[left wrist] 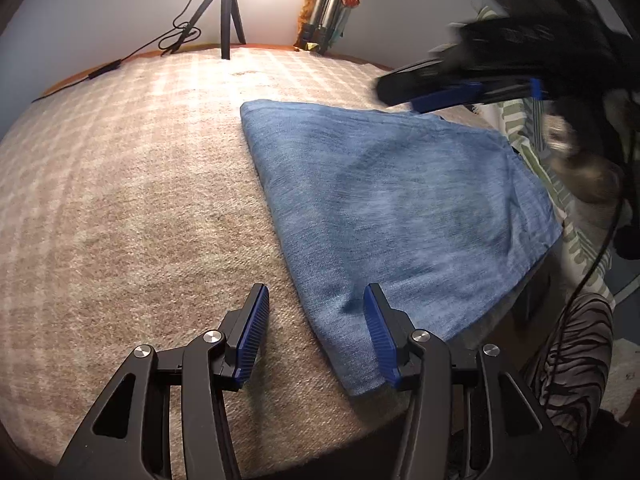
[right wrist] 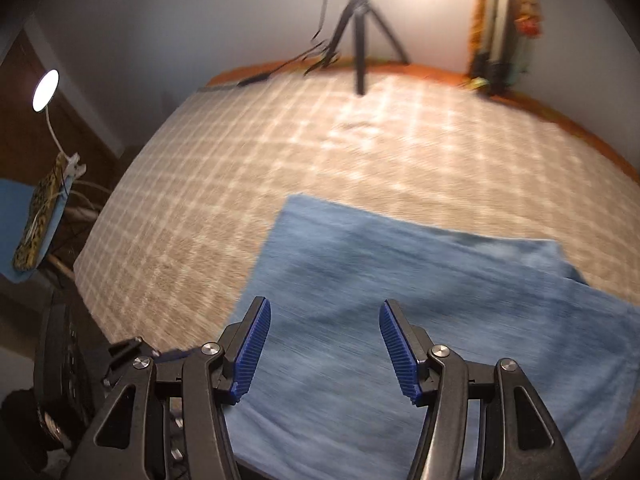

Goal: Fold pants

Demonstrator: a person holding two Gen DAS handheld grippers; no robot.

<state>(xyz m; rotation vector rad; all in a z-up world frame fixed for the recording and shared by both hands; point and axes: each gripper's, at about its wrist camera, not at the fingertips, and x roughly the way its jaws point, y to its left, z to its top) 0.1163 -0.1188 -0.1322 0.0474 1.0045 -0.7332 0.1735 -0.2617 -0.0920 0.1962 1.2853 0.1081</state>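
Blue denim pants (left wrist: 400,208) lie folded into a flat wedge on the beige checked bed cover (left wrist: 120,184). My left gripper (left wrist: 316,292) is open and empty, its fingers straddling the near left edge of the pants. The right gripper (left wrist: 440,88) shows blurred in the left wrist view, above the far right part of the pants. In the right wrist view the pants (right wrist: 420,292) fill the lower right, and my right gripper (right wrist: 324,308) is open and empty above them. That view is motion-blurred.
A black tripod (left wrist: 230,12) with a cable stands at the far edge of the bed, under a bright light. Hanging decorations (left wrist: 332,4) are in the far corner. A small lamp (right wrist: 46,90) and a patterned bag (right wrist: 40,220) stand left of the bed.
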